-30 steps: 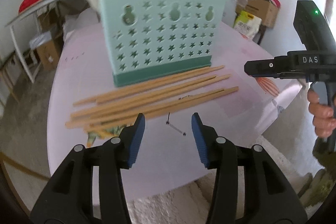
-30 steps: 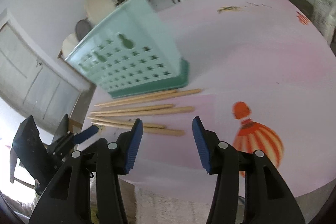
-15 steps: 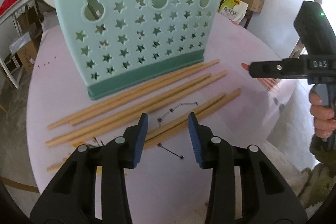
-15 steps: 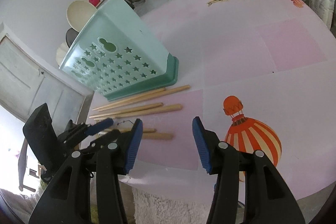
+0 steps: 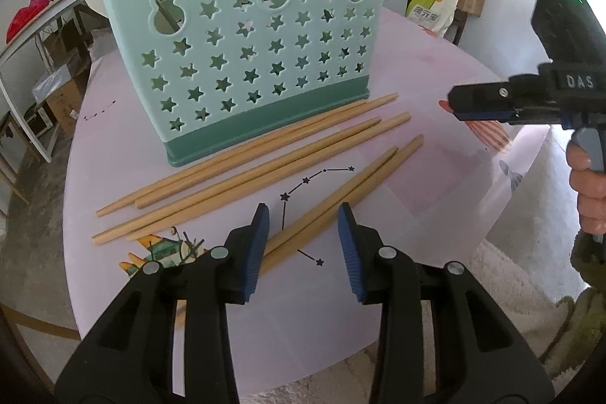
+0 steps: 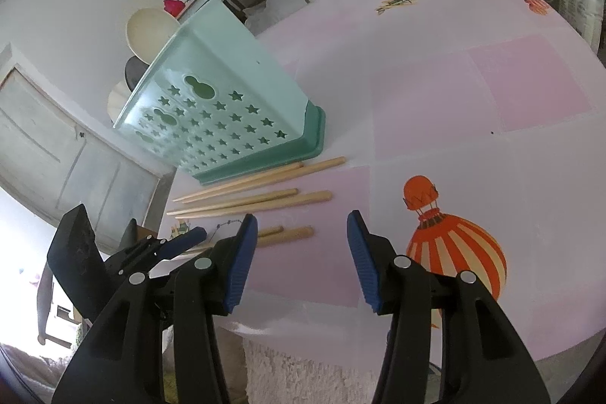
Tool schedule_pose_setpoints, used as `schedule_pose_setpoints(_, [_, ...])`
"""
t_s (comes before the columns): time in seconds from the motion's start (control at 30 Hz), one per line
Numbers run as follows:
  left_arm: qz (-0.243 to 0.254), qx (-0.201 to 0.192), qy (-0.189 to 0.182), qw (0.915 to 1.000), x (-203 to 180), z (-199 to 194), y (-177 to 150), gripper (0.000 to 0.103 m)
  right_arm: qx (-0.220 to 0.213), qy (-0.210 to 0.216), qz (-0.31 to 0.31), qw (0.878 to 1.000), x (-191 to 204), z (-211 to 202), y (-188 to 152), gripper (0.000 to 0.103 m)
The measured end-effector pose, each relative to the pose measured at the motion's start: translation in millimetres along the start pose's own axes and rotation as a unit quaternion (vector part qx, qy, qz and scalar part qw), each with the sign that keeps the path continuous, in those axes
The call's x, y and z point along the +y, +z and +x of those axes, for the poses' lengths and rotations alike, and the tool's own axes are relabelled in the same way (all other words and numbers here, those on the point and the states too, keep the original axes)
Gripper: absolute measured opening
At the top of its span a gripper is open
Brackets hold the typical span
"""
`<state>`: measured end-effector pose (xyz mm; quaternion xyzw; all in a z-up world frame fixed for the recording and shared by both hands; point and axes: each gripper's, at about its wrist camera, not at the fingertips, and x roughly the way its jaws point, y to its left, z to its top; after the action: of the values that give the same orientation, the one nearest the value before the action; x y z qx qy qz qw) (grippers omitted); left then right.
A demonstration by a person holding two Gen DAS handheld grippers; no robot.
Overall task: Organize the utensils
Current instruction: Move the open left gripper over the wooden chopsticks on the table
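Observation:
A teal utensil holder (image 5: 246, 55) with star-shaped holes stands upright on the pink table (image 5: 435, 184). Several wooden chopsticks (image 5: 250, 169) lie in front of it in loose pairs. My left gripper (image 5: 303, 211) hangs low over the nearest pair (image 5: 341, 192); its jaws are closing with that pair between them, and the pads stand clear of the wood. In the right wrist view the holder (image 6: 227, 116) and chopsticks (image 6: 257, 203) sit left of centre. My right gripper (image 6: 303, 218) is open over the bare cloth, with nothing between its fingers.
A person's hand (image 5: 591, 184) holds the right gripper (image 5: 454, 106) at the table's right edge. An orange balloon print (image 6: 450, 237) marks the cloth. The left gripper (image 6: 197, 237) shows at the lower left. Boxes, a white shelf and a fluffy rug surround the table.
The left gripper came nearer and lower toward the chopsticks, its jaws narrowed, and the nearest pair now lies between its fingers. The right gripper has barely shifted and stays equally open.

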<state>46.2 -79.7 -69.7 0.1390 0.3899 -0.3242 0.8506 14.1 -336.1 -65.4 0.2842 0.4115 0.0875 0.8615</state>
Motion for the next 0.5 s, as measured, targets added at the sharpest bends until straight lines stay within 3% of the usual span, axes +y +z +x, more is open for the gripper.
schedule_pose_setpoints(0.2, [-0.011, -0.026, -0.006, 0.9996, -3, -19, 1, 0.034, -0.006, 0.001, 0.003, 1.0, -3, -6, -4, 0.048])
schedule_pose_setpoints(0.33, [-0.022, -0.037, -0.041, 0.9982, -11, -29, -3, 0.034, -0.005, 0.008, 0.007, 1.0, -4, -4, -5, 0.048])
schedule_pose_setpoints(0.5, [0.026, -0.036, -0.042, 0.9981, -32, -16, 6, 0.034, -0.004, 0.012, 0.003, 1.0, -2, -3, -3, 0.048])
